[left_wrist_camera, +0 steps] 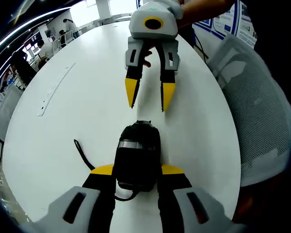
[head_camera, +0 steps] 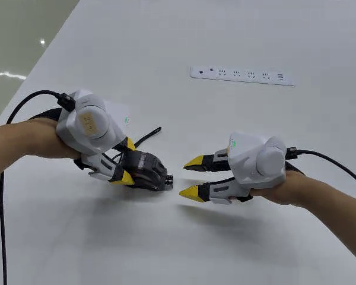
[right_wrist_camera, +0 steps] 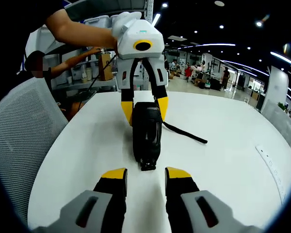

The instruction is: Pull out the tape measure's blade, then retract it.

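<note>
Your left gripper (head_camera: pixel 128 161) is clamped on the black tape measure (head_camera: pixel 145 170), its yellow-tipped jaws pressed against the case's two flat sides, and it holds the case low over the white table (head_camera: pixel 225 35). The blade's end hook (head_camera: pixel 169 177) sits at the mouth of the case and points toward your right gripper (head_camera: pixel 191 177). That gripper's jaws stand apart with nothing between them, and their tips are just short of the hook, not touching it. Nothing lies between the two grippers. A black wrist strap (head_camera: pixel 148 136) trails from the case across the table behind your left gripper. A white power strip (head_camera: pixel 242 75) lies well away at the far side. A black cable (head_camera: pixel 24 104) loops off your left gripper. The left gripper view adds a grey mesh chair (left_wrist_camera: pixel 254 97) at the table's edge beside you. The right gripper view looks straight at the hook end and shows a lit hall with people beyond the table.
</note>
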A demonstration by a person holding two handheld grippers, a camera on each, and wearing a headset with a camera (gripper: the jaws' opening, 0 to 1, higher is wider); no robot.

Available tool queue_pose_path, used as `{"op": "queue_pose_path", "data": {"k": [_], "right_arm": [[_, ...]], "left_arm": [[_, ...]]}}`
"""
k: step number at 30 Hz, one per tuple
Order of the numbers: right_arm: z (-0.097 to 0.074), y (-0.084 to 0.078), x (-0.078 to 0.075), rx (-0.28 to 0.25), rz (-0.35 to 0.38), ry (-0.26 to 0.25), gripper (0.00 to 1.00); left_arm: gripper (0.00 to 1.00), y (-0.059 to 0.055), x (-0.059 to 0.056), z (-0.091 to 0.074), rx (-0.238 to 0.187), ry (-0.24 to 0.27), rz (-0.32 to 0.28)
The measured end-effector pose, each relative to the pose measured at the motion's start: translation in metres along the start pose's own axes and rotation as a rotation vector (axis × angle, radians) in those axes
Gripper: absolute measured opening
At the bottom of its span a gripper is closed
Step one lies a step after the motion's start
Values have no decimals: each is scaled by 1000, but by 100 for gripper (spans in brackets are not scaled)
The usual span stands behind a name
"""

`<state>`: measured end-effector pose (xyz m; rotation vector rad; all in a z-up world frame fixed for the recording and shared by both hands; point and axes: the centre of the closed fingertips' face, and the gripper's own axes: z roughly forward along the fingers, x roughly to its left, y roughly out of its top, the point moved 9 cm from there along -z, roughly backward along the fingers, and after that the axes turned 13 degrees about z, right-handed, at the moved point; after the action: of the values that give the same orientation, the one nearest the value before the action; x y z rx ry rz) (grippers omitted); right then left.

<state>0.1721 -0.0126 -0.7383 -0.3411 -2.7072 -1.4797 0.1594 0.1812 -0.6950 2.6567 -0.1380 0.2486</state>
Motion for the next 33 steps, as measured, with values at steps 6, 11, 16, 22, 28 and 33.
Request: {"op": "queue_pose_path", "data": {"k": [6, 11, 16, 22, 28, 33], "right_arm": [[10, 6, -1, 18, -25, 21, 29], [19, 7, -3, 38, -46, 31, 26], [26, 7, -2, 55, -57, 42, 23], [31, 3, -1, 78, -68, 53, 19], [34, 2, -2, 81, -65, 48, 16], [34, 2, -2, 83, -51, 44, 14]], "left_arm": [[28, -1, 2, 1, 4, -18, 10], [28, 1, 1, 3, 12, -21, 6], [27, 0, 2, 2, 24, -25, -4], [27, -1, 3, 3, 24, -27, -15], [27, 0, 3, 3, 25, -22, -27], [27, 0, 2, 3, 27, -16, -34]]}}
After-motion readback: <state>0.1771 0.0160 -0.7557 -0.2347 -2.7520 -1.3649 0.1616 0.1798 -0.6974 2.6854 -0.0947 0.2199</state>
